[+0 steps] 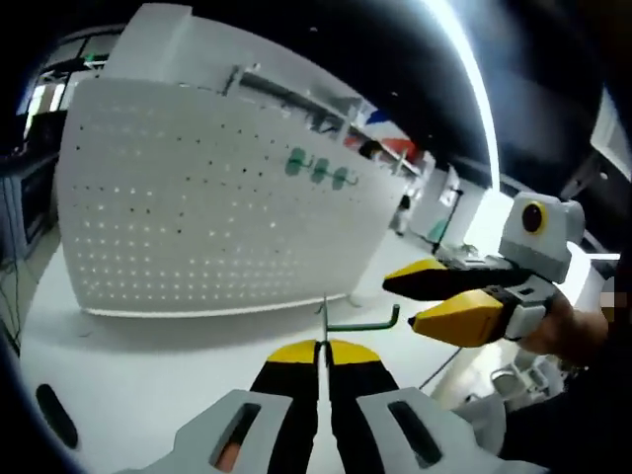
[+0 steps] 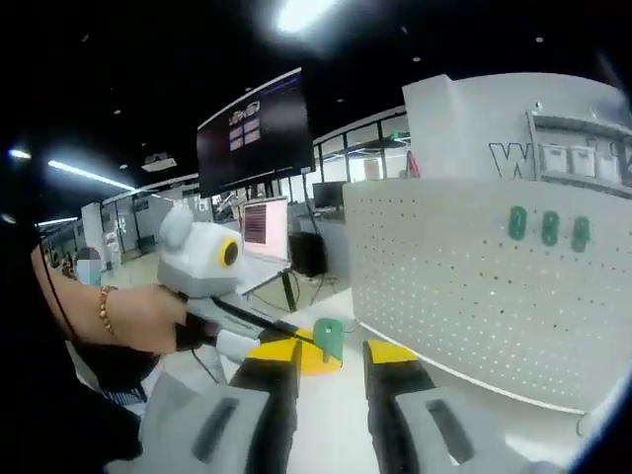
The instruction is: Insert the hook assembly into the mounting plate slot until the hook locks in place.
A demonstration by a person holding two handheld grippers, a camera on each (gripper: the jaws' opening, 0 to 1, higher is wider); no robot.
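- Hook (image 1: 363, 322), a thin green L-shaped rod, is pinched at its stem between the closed jaws of the left gripper (image 1: 320, 348); it hangs in the air over the table (image 1: 148, 365), in front of the pegboard (image 1: 197, 207) and clear of it.
- In the right gripper view the hook's green end (image 2: 328, 339) sits between the left gripper's yellow tips, just ahead of the right gripper (image 2: 332, 367).
- Right gripper (image 1: 449, 301) has its jaws apart and holds nothing; it hovers near the hook's bent tip.
- Risk: the grip is on a narrow wire, so a push against a hole edge could twist or drop the hook.
- Risk: the open right jaws could knock the tip off line.
- Risk: aiming between holes would jam the hook rather than lock it.
- Count: one held hook, three green hooks (image 2: 549, 227) already on the pegboard, one pegboard, two grippers.
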